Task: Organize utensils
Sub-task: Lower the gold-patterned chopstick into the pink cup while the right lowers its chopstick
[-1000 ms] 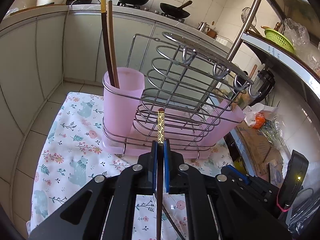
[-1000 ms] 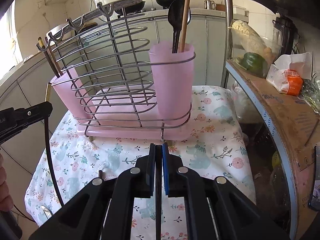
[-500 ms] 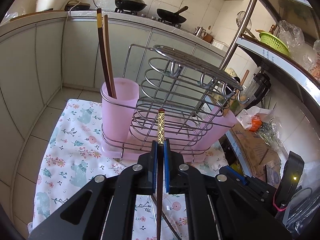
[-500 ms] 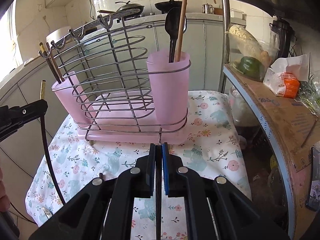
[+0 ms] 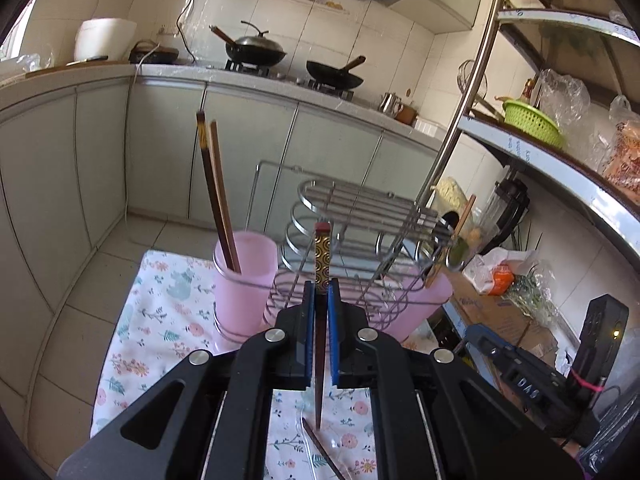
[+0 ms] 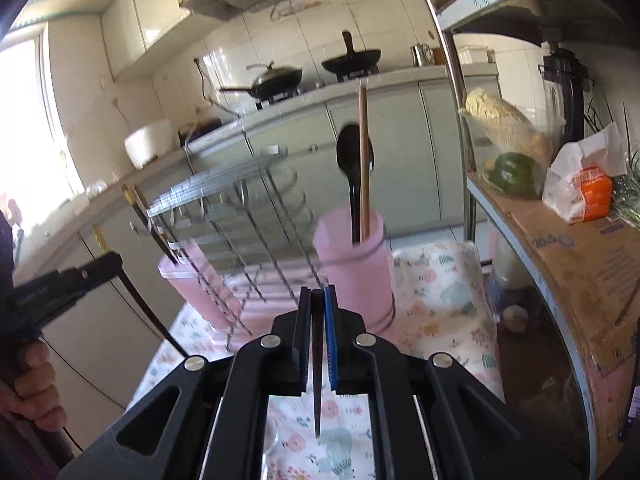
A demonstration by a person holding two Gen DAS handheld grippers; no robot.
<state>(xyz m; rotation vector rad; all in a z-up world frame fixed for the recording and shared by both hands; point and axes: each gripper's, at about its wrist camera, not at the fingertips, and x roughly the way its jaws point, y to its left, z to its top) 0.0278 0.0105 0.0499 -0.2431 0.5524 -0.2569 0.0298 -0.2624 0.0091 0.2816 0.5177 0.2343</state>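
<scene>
My left gripper (image 5: 319,292) is shut on a dark chopstick with a gold-patterned top (image 5: 322,260), held upright above the floral cloth (image 5: 160,320). My right gripper (image 6: 317,300) is shut on a second dark chopstick (image 6: 317,360). Ahead stands a wire utensil rack (image 5: 360,220) with a pink cup at each end. The left cup (image 5: 244,280) holds two chopsticks (image 5: 214,192). The right cup (image 6: 352,256) holds a black spoon (image 6: 354,160) and a wooden chopstick (image 6: 363,152). The left gripper with its chopstick shows at the left edge of the right wrist view (image 6: 92,268).
One more chopstick (image 5: 320,448) lies on the cloth below the left gripper. A metal shelf unit (image 6: 560,260) with vegetables and bags stands to the right. Kitchen counter with woks (image 5: 256,50) runs behind.
Both grippers have risen and pulled back from the rack, each keeping its chopstick. The rack now looks smaller and lower in both views.
</scene>
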